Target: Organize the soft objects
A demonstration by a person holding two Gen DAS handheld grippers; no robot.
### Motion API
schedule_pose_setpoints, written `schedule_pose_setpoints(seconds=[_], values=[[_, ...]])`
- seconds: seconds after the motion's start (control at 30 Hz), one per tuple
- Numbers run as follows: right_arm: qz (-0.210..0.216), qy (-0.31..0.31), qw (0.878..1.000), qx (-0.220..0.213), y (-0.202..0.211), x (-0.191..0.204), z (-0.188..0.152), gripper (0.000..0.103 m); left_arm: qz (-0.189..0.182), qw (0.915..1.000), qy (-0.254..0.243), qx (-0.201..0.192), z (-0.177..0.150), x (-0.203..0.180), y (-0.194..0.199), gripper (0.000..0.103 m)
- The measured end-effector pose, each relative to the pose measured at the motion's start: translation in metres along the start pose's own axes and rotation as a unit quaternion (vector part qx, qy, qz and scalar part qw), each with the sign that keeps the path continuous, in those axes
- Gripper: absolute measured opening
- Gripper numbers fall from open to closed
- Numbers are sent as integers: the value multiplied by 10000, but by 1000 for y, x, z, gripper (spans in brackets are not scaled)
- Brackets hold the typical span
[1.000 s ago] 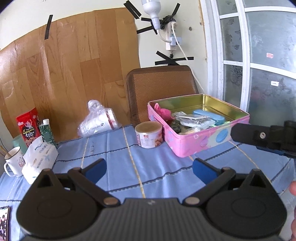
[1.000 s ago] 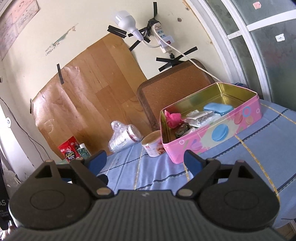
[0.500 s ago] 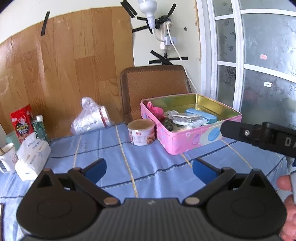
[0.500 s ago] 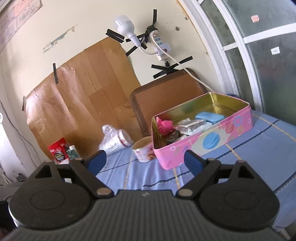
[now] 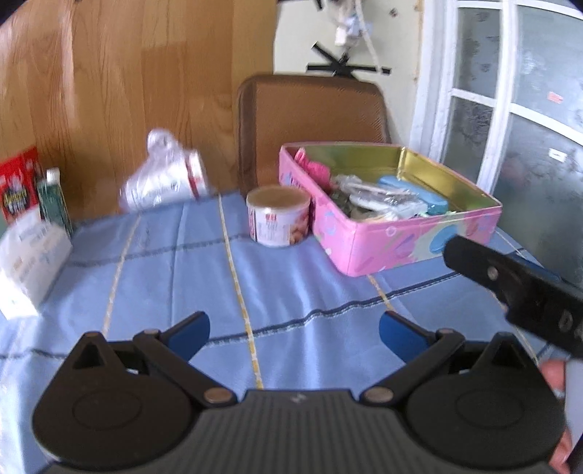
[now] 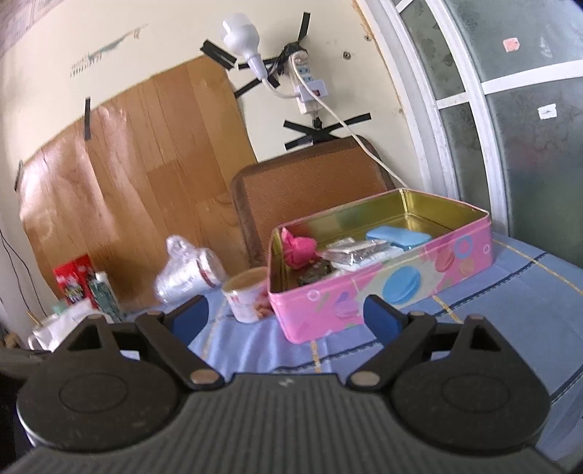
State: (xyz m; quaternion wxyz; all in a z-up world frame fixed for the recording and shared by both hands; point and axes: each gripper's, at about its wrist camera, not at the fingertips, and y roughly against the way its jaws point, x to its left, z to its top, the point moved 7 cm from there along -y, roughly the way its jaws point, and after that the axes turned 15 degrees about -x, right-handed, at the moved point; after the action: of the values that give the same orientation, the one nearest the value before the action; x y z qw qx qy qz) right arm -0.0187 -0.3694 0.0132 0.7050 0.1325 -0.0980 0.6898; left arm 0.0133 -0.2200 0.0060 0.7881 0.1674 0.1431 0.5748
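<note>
closer tin [image 5: 368, 251]; bulb [image 6: 242, 34] right-only

left wrist cam low over the tablecloth [image 5: 291, 277], facing the wall, tin [image 5: 386, 233] ahead-right (bit blurry), right wrist cam tilted up more, nearer the tin [image 6: 382, 288], both share tin, cup [image 5: 278, 215], chair [image 6: 309, 182]
</note>
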Motion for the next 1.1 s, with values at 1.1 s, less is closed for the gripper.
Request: schedule_pose_setpoints(seconds=[1.1], values=[[-275,-363,9983,350,-16,-11,-21,95,389,9985,-392,34,-11,6,-26,103]])
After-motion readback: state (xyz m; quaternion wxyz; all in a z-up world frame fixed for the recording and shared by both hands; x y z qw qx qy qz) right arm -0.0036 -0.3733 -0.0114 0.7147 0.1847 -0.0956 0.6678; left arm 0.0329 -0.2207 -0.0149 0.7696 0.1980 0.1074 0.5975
